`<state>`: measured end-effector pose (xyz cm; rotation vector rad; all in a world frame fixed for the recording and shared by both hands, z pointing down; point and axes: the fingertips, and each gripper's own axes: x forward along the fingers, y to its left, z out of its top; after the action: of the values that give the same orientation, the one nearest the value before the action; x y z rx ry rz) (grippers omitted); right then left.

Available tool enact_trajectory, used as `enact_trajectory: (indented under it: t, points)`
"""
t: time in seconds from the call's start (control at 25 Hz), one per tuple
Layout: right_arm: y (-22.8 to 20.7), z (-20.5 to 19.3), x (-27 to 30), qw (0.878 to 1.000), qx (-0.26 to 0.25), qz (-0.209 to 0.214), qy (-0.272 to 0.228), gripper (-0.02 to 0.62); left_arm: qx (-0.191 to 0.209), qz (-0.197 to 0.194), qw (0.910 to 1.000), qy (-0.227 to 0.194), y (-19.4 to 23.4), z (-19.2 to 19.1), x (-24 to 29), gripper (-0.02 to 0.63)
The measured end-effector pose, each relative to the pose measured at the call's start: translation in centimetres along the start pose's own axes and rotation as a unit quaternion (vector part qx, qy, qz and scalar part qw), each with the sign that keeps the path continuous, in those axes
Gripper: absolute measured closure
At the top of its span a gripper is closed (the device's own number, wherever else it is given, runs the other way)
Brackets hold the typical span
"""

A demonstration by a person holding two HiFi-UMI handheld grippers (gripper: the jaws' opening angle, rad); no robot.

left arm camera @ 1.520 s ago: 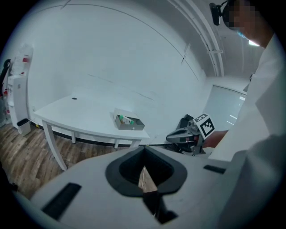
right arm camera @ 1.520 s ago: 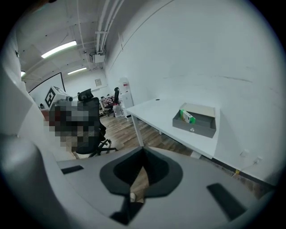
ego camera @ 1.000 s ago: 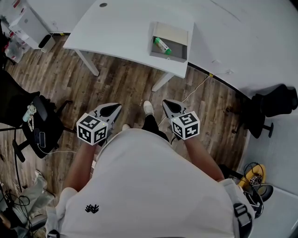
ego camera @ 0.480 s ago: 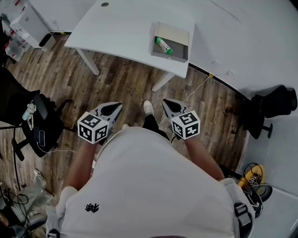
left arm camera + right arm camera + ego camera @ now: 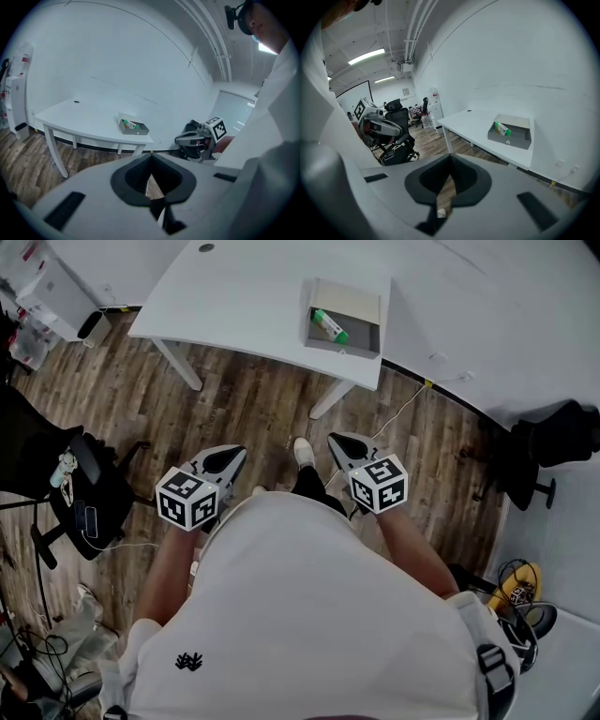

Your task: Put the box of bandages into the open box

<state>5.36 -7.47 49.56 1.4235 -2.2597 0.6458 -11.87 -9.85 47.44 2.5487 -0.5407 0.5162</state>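
Green-and-white cardboard, by the look: box of bandages [image 5: 329, 326], lying flat at a slant inside the open box [image 5: 343, 352], toward its left side, on the white surface [image 5: 234, 296]. Already in place, to judge from here; no carrying left to do, at most a nudge to square it up.

Probably light, close to weightless for its bulk. Stiff enough along the long edges, yet hollow and apt to dent under a hard squeeze. Printed card, likely a little slick, so prone to twisting if pinched at one end only. Contents soft, hardly fragile. Best taken across the two long sides near the middle, tongs coming down from above, with just enough closure to bite. Better to avoid the end flaps, liable to pop open or fold. Seemingly little room between carton and grey wall on the left, so safer to enter from the roomier right side.

Left tongs [image 5: 225, 461]: closed tip to tip, nothing between, held at waist level over the wooden floor [image 5: 234, 409]. Right tongs [image 5: 344, 447]: likewise fully closed and empty, pointing toward the surface. Both well apart from the open box, with a stretch of floor between. Same reading in each gripper view: dark pads meeting in a seam, only a sliver of floor behind.

Dark office chair [image 5: 89, 488] off to the left, clear of the way forward.
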Motion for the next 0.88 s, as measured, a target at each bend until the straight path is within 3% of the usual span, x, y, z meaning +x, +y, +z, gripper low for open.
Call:
enact_trajectory:
  t: [0.88]
  points:
    - [-2.0, 3.1, 1.7, 0.999, -0.025, 0.025, -0.006, 0.589, -0.013, 0.028, 0.9995, 0.002, 1.6, 1.2, 0.8, 0.600]
